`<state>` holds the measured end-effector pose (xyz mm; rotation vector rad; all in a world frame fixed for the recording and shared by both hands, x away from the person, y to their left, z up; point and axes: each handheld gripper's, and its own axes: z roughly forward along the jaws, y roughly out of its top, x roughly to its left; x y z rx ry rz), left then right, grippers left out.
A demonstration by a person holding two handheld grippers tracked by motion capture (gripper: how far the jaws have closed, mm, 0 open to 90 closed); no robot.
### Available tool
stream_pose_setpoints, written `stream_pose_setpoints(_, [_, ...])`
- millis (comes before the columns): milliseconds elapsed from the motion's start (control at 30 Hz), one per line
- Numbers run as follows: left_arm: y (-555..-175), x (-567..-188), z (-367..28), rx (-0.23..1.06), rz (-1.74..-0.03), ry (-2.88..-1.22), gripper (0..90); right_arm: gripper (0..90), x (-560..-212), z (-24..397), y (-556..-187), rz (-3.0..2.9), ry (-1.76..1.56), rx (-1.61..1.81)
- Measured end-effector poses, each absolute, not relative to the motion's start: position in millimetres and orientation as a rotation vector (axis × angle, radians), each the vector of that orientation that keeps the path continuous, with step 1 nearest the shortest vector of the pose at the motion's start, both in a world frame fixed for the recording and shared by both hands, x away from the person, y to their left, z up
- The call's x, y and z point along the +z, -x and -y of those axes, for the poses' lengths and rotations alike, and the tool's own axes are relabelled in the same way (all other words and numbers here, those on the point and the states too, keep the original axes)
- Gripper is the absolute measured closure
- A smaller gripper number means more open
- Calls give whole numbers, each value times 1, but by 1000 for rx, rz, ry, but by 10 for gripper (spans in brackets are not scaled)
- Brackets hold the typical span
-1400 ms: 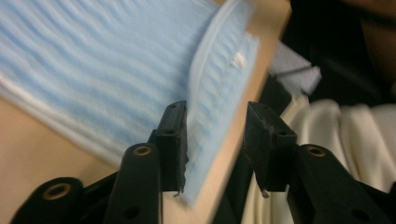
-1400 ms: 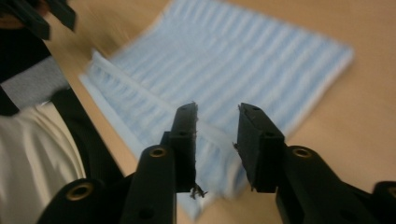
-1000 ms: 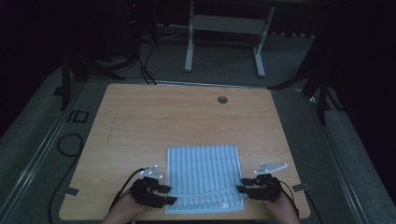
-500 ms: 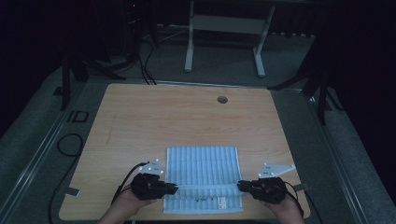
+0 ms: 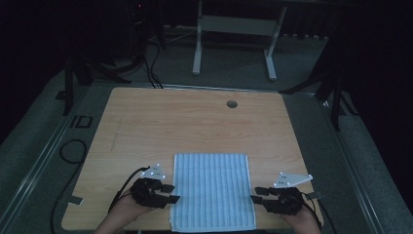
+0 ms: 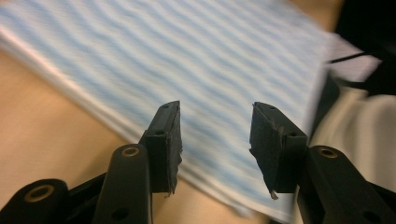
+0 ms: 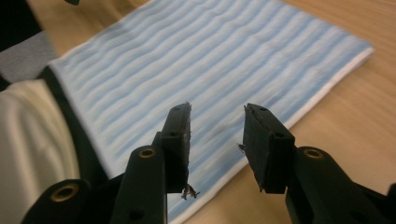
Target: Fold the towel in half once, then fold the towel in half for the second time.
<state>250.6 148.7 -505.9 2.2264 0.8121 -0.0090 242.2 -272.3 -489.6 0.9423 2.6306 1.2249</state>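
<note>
A blue-and-white striped cloth (image 5: 212, 190) lies flat at the 6 o'clock edge of the table (image 5: 195, 122), its near hem reaching the table's rim. The left gripper (image 5: 171, 193) sits just beside the cloth's 9 o'clock edge, jaws pointing toward 3 o'clock; the right gripper (image 5: 257, 195) sits just beside the 3 o'clock edge, jaws pointing toward 9 o'clock. In the left gripper view the jaws stand moderately apart above the cloth (image 6: 196, 70), nothing between the pads, the picture blurred. In the right gripper view the jaws also stand moderately apart over the cloth (image 7: 210, 70), holding nothing. Both pairs of jaws have just been opening, with no cloth caught between them. A round hole (image 5: 232, 104) sits in the table toward 12 o'clock, well apart from the cloth.
</note>
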Motion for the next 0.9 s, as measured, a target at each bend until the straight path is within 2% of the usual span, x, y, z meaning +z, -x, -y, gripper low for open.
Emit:
stream_pose_setpoints(533, [-321, -525, -175, 64, -990, -2114, 493, 570, -489, 271, -330, -2538, -1028, 1125])
stream_pose_setpoints(700, [-337, -528, -173, 81, -1029, -2130, 402, 531, -496, 265, -352, -2551, -1044, 1097])
stream_pose_setpoints(900, [-352, -531, -172, 59, -1066, -2100, 388, 497, -506, 256, -375, -2577, -1077, 1043])
